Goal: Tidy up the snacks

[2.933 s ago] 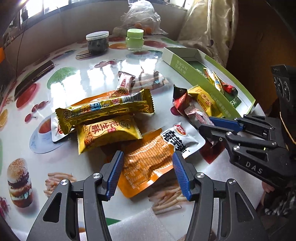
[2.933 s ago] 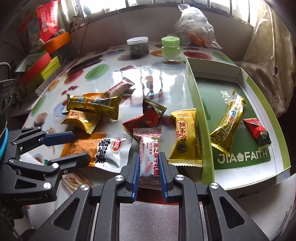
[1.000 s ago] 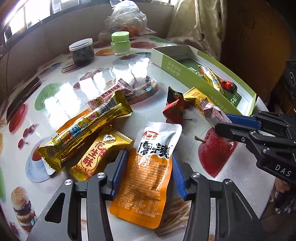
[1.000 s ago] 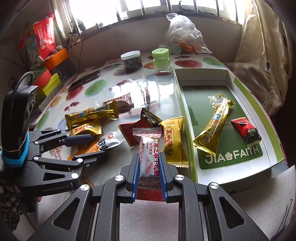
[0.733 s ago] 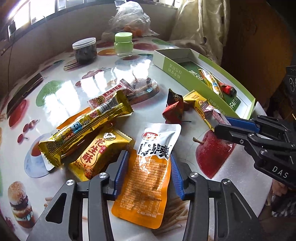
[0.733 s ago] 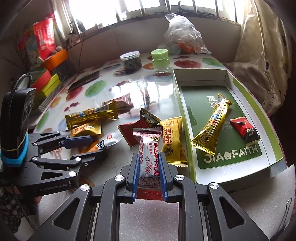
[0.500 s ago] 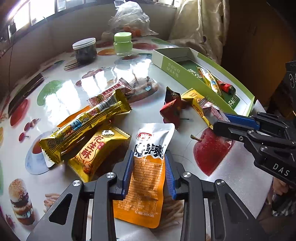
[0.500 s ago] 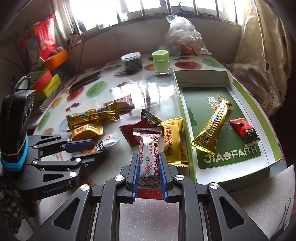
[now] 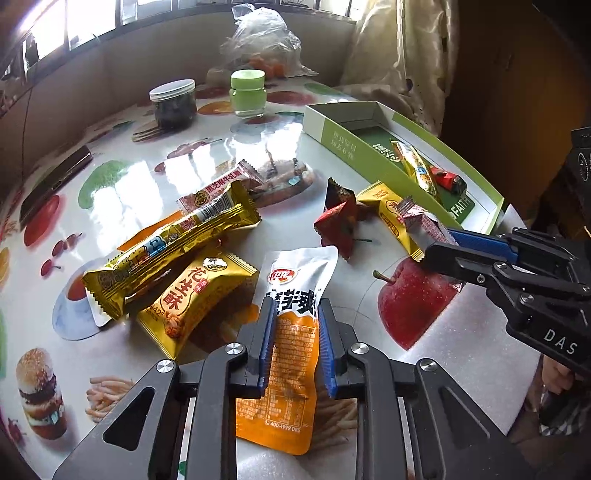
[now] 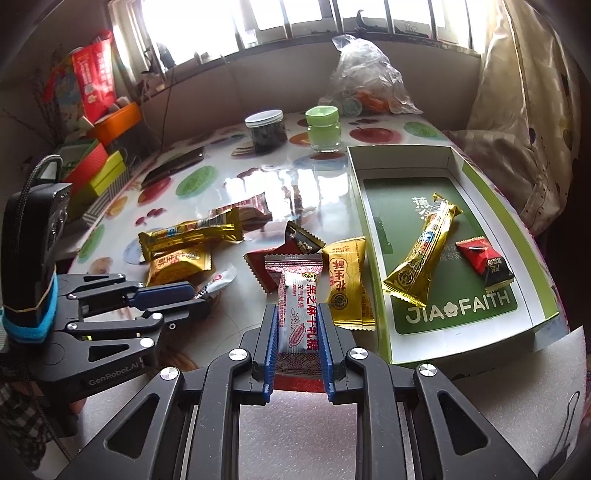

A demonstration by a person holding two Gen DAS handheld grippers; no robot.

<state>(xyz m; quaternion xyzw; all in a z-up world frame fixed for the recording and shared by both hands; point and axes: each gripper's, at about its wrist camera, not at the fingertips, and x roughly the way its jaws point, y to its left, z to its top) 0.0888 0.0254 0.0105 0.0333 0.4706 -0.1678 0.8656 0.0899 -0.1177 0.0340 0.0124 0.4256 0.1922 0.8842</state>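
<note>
Glossy flat orange-white pouch point(image 9: 291, 332), crinkled edges.

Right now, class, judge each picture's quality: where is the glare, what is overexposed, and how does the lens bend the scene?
Left wrist view: window glare whitens the glossy tabletop behind the snacks; the fisheye curves the green box; corners fall dark. Right wrist view: the windows are blown out white, their reflection streaks the tabletop near the green-lidded jar; the edges are dark and bowed. Both are sharp.
</note>
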